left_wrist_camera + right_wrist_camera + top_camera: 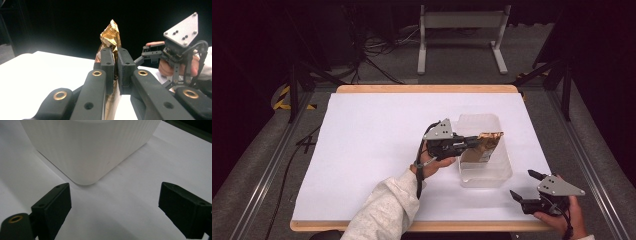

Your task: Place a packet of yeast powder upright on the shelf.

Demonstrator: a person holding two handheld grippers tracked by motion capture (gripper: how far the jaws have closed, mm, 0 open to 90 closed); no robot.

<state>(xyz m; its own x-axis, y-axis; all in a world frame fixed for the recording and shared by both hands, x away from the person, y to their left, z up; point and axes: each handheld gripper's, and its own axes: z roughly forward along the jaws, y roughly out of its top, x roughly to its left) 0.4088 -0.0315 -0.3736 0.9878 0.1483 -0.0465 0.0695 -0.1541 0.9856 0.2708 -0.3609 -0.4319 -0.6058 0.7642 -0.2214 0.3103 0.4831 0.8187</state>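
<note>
Nearest me, my right gripper (526,187) rests at the bench (372,140) front edge, jaws wide apart, nothing between them. Farther in, my left gripper (473,143) has its jaws clamped on a gold foil packet (488,142), holding it over the clear plastic tub (484,175) mid-bench.

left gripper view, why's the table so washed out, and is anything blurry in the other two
Left gripper view: the white table is overexposed against a black background, while the gold packet glints. Right gripper view: the jaws are soft, the clear bin hazy. High view: even light on the table, dark surroundings.
</note>
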